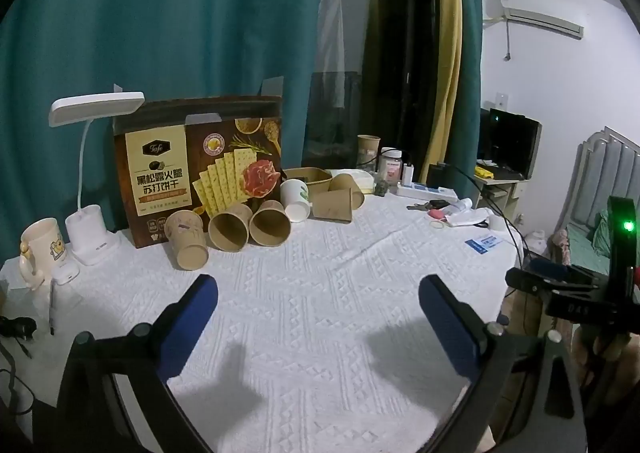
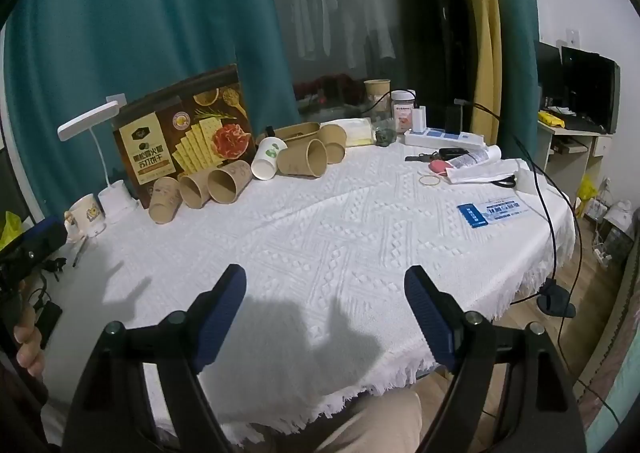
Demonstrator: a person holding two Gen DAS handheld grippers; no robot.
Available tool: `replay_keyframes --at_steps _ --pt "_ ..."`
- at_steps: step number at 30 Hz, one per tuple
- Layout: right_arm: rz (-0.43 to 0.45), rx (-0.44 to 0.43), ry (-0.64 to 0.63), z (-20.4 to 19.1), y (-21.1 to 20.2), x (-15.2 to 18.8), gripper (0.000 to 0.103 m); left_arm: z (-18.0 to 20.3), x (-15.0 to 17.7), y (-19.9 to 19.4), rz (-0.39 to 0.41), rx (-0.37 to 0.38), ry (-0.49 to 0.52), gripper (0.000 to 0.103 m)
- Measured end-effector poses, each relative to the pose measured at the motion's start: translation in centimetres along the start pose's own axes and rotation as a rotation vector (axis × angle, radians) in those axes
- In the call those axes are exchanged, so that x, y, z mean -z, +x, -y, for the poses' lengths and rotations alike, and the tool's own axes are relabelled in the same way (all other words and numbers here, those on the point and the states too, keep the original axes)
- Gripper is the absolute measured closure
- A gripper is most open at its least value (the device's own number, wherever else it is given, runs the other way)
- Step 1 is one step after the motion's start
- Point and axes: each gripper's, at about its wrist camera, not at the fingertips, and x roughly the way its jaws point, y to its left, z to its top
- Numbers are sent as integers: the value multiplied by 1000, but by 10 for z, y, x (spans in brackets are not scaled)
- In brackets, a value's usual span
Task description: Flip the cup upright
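On table (image 2: 320,229), far edge: paper cups (image 1: 228,229) lying on their sides in a row, mouths open, nothing seen inside.
White cup (image 1: 295,195): on its side among them.
Behind: cracker box (image 1: 196,169), lamp (image 1: 86,181), mug (image 1: 40,245).
Left gripper (image 1: 318,293): jaws wide, holding nothing.
Right gripper (image 2: 324,285): jaws wide, holding nothing, well short of the cups.

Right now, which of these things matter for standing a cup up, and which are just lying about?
For the job: tipped brown paper cups, tipped white paper cup, left gripper, right gripper.

Lying about: cracker box, desk lamp, mug, power strip, keys, blue card.
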Motion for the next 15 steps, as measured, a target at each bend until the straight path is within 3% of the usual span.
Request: replay_keyframes --at_steps 15 --pt "-3 2 3 -1 0 1 23 5 -9 -3 5 -12 17 2"
